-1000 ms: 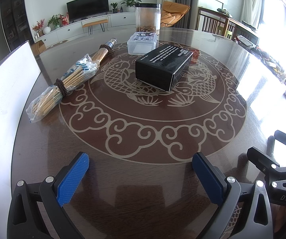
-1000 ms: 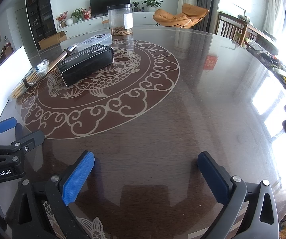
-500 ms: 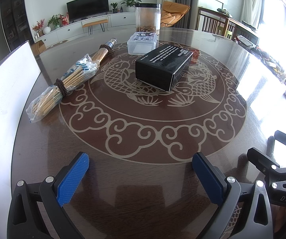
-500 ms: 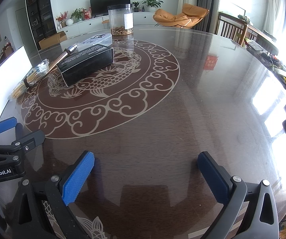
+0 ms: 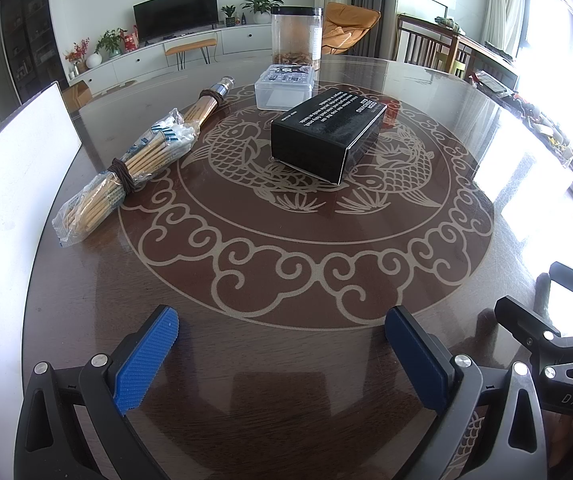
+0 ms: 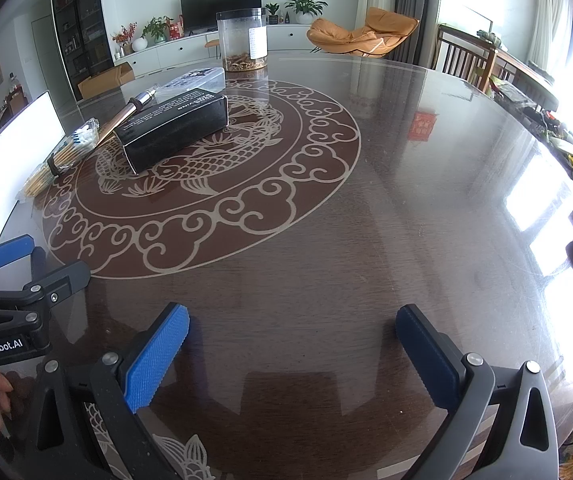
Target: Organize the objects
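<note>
Both grippers — left gripper [image 5: 282, 344], right gripper [image 6: 292, 342] — hover spread wide, low over the table [image 5: 286, 360].

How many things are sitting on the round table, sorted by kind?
Black rectangular cardboard box: 1
Clear lidded plastic box: 1
Tall clear plastic jar: 1
Plastic-wrapped bundle of wooden chopsticks: 1
Wooden stick bundle with metal tip: 1
Total: 5

Both grippers showing black frames, silver screws, ribbed blue pads: left gripper [image 5: 282, 330], stamped "GenRobot.AI"; right gripper [image 6: 292, 330], stamped "DAS". Bare fingertips [image 6: 0, 394] showing beside left gripper's body.
</note>
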Tool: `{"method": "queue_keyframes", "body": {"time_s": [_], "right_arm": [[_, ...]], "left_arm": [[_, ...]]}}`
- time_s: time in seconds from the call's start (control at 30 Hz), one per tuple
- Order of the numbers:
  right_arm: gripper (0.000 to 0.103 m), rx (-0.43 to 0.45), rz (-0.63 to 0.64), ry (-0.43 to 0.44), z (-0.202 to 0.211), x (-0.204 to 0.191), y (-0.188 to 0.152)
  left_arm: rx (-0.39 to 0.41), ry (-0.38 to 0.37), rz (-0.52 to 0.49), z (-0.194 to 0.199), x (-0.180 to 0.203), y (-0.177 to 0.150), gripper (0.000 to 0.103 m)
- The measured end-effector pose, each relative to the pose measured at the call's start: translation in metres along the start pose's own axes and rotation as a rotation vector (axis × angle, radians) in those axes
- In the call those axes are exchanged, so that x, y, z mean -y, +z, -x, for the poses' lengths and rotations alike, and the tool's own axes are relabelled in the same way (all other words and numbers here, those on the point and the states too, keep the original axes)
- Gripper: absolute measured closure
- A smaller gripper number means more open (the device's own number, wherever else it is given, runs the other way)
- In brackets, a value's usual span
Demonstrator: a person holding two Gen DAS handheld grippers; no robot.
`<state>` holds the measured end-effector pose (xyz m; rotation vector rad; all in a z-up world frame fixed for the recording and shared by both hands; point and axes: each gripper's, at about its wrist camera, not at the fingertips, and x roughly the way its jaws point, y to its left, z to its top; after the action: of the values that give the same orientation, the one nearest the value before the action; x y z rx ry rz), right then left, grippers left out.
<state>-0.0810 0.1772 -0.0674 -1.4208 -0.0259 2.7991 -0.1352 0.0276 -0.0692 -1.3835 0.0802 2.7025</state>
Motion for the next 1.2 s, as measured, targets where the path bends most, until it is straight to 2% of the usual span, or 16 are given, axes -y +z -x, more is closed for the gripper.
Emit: {"method": "queue_keyframes", "body": {"time_s": [0.13, 0.2, 0.27, 0.37, 0.47, 0.57, 0.67, 0.77, 0.8, 0.87, 0.9, 0.93, 0.97, 1.0, 1.1, 1.2], "right_arm": [[0.0, 0.0, 0.0, 0.0, 0.0, 0.0, 0.0], [0.0, 0.0, 0.0, 0.0, 0.0, -0.001, 0.0], [0.0, 0.0, 0.0, 0.0, 0.0, 0.0, 0.0], [0.0, 0.0, 0.0, 0.0, 0.0, 0.0, 0.0], [0.0, 0.0, -0.001, 0.0, 0.0, 0.0, 0.0], [0.0, 0.001, 0.002, 0.001, -0.001, -0.002, 0.001], [0.0, 0.001, 0.006, 0.004, -0.001, -0.005, 0.002], [0.0, 0.002, 0.008, 0.006, -0.001, -0.004, 0.001], [0.0, 0.002, 0.008, 0.007, -0.001, -0.004, 0.001], [0.0, 0.002, 0.015, 0.012, 0.0, -0.004, 0.0], [0.0, 0.002, 0.017, 0.013, 0.0, -0.006, 0.001], [0.0, 0.003, 0.018, 0.015, 0.0, -0.004, 0.0], [0.0, 0.003, 0.018, 0.015, 0.0, -0.004, 0.0], [0.0, 0.002, 0.019, 0.015, 0.0, -0.004, 0.0], [0.0, 0.003, 0.019, 0.016, -0.001, -0.004, 0.0], [0.0, 0.003, 0.019, 0.016, 0.0, -0.004, 0.0]], "left_arm": [[-0.019, -0.033, -0.146, 0.009, -0.001, -0.005, 0.0], [-0.095, -0.108, -0.068, 0.01, -0.017, -0.003, 0.0], [-0.07, -0.165, 0.02, 0.025, -0.039, 0.007, 0.0], [0.019, -0.058, 0.012, 0.043, -0.062, 0.041, 0.0], [0.048, 0.087, 0.021, 0.032, -0.082, 0.076, 0.0], [-0.043, 0.04, 0.028, -0.006, -0.098, 0.1, 0.0], [-0.099, 0.059, -0.03, -0.033, -0.096, 0.106, 0.0], [-0.18, 0.036, -0.065, -0.055, -0.087, 0.099, 0.0], [-0.182, 0.052, -0.082, -0.058, -0.086, 0.096, 0.0], [-0.136, 0.009, -0.086, -0.051, -0.082, 0.089, 0.002], [-0.116, -0.006, -0.081, -0.047, -0.081, 0.086, 0.025], [-0.103, 0.008, -0.08, -0.042, -0.079, 0.081, 0.058], [-0.092, -0.01, -0.068, -0.04, -0.079, 0.078, 0.067], [-0.088, -0.026, -0.038, -0.037, -0.079, 0.072, 0.072], [-0.061, -0.007, 0.0, -0.027, -0.075, 0.054, 0.073], [-0.049, -0.028, 0.055, -0.007, -0.071, 0.021, 0.072]]}}
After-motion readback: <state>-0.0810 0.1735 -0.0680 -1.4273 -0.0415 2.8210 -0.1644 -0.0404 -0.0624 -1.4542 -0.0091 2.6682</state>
